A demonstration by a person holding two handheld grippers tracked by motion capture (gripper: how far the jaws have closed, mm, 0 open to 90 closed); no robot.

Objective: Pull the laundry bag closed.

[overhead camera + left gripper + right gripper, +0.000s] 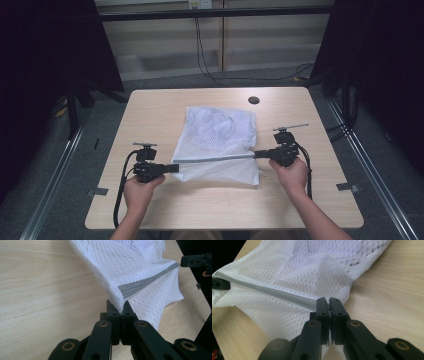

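Observation:
A white mesh bag (218, 142) with a grey zipper band (215, 159) lies on the middle of the wooden table (150, 107). My left gripper (173, 167) is shut on the left end of the zipper edge (140, 286), the mesh pinched between its jaws (121, 307). At the opposite end my right gripper (260, 154) is shut on the same edge (325, 302). The band (269, 291) is stretched taut between the two grippers, lifted a little off the table. The bag's far part (322, 262) rests crumpled on the wood.
A round dark cable hole (253, 100) sits near the table's far edge. Black curtains and stands flank both sides, and cables (210, 70) trail on the floor behind. Bare wood surrounds the bag.

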